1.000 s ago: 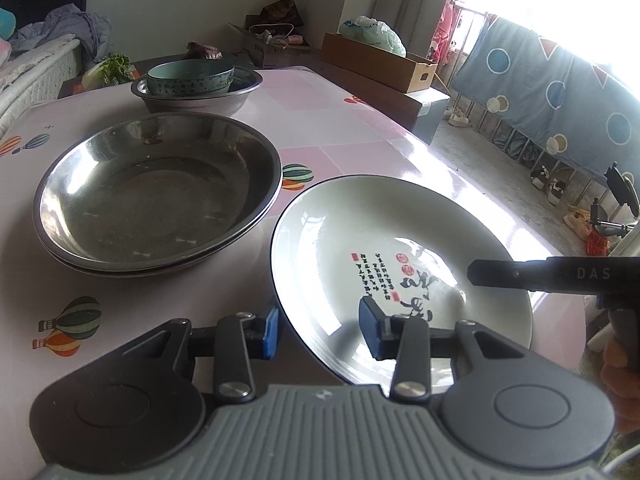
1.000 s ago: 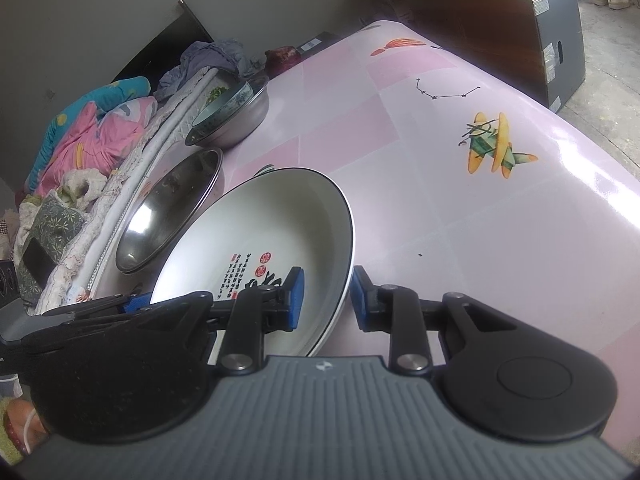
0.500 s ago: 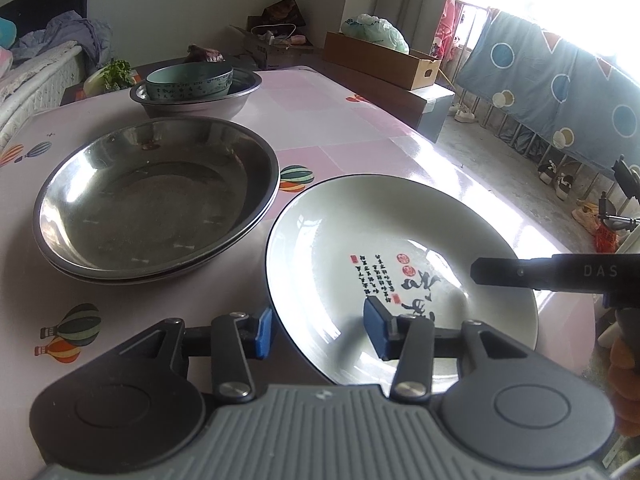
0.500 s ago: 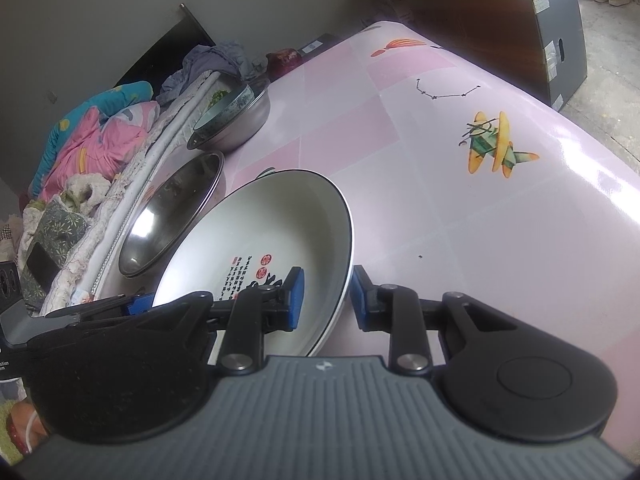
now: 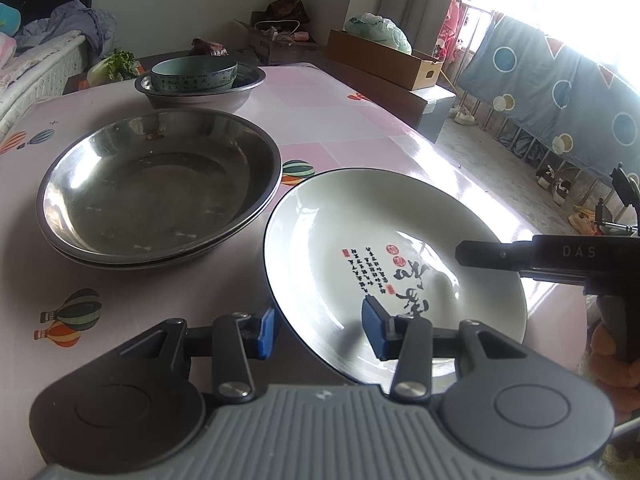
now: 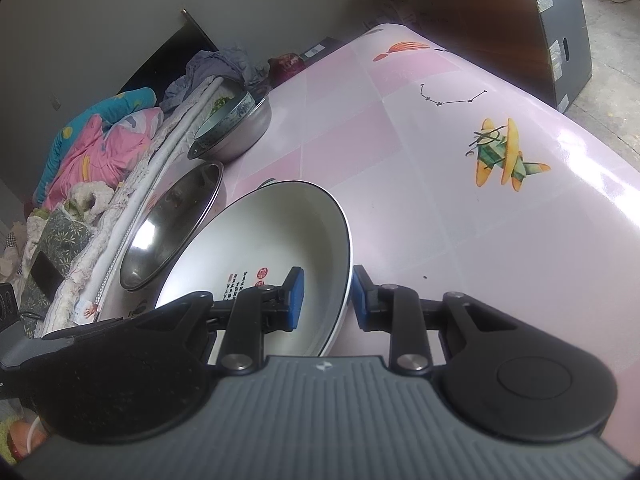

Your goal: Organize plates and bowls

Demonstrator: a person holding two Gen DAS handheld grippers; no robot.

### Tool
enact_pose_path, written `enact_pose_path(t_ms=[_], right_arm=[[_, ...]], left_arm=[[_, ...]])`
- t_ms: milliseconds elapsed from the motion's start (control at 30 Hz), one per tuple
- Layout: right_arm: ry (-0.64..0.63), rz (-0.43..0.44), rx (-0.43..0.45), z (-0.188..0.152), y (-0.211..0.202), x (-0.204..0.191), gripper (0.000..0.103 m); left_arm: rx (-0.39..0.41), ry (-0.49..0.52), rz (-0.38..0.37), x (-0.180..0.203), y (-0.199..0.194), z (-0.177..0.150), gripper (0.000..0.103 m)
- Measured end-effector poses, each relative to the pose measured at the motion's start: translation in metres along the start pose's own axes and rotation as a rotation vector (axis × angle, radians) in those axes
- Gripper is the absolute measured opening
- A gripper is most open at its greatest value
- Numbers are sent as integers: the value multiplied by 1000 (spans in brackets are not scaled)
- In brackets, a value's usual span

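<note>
A white plate with black rim and calligraphy [image 5: 384,248] lies on the pink table, also in the right wrist view [image 6: 272,248]. My left gripper [image 5: 318,330] is open and straddles its near left rim. My right gripper [image 6: 326,298] is open and straddles the plate's right rim; its finger shows in the left wrist view [image 5: 520,256]. Stacked steel plates [image 5: 156,184] lie left of the white plate. A green bowl [image 5: 194,74] sits inside a steel bowl [image 5: 200,96] at the far end.
A bed with bedding [image 6: 92,152] runs along the table's left side. Cardboard boxes [image 5: 384,58] and a cabinet [image 6: 520,28] stand beyond the table. The pink table surface [image 6: 460,208] stretches to the right.
The left gripper has drawn slightly back and up, so the plates look a bit farther off. Both grippers stay open around the white plate's rim.
</note>
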State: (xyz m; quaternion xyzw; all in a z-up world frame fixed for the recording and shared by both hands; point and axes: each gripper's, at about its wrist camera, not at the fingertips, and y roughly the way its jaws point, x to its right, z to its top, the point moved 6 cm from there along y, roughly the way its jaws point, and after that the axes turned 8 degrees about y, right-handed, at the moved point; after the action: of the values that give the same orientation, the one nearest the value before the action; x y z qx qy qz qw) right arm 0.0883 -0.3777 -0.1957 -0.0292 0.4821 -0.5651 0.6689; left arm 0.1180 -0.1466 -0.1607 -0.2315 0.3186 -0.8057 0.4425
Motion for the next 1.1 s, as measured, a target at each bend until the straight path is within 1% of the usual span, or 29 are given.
enact_pose_path(t_ms=[167,400,633,767,900,1000,1100], right_arm=[[8,5,-7,-4,-4,0,25],[-36,-16,-17,-11,-10,-4,25],[-41,-18,-11,-10,-10,-2,25],[-50,-17,-9,-11,-10,-3,25],[-62,-20,-6,-11,-10,-3,24],[-78,-27,-2,-12,-10,-5,24],[-98,-39,1,-12,-9,-7,24]], left_arm=[[1,-4,1,-1,0,1,43],[2,-8,0,-1,-1,0,43],[-1,19,-5,2,-3,-3,43],[-1,9,-15,-1,-1,-1,44],[3,55,16,2,2,1,46],[10,64,21,4,3,1,47],[18,71,26,5,3,1,47]])
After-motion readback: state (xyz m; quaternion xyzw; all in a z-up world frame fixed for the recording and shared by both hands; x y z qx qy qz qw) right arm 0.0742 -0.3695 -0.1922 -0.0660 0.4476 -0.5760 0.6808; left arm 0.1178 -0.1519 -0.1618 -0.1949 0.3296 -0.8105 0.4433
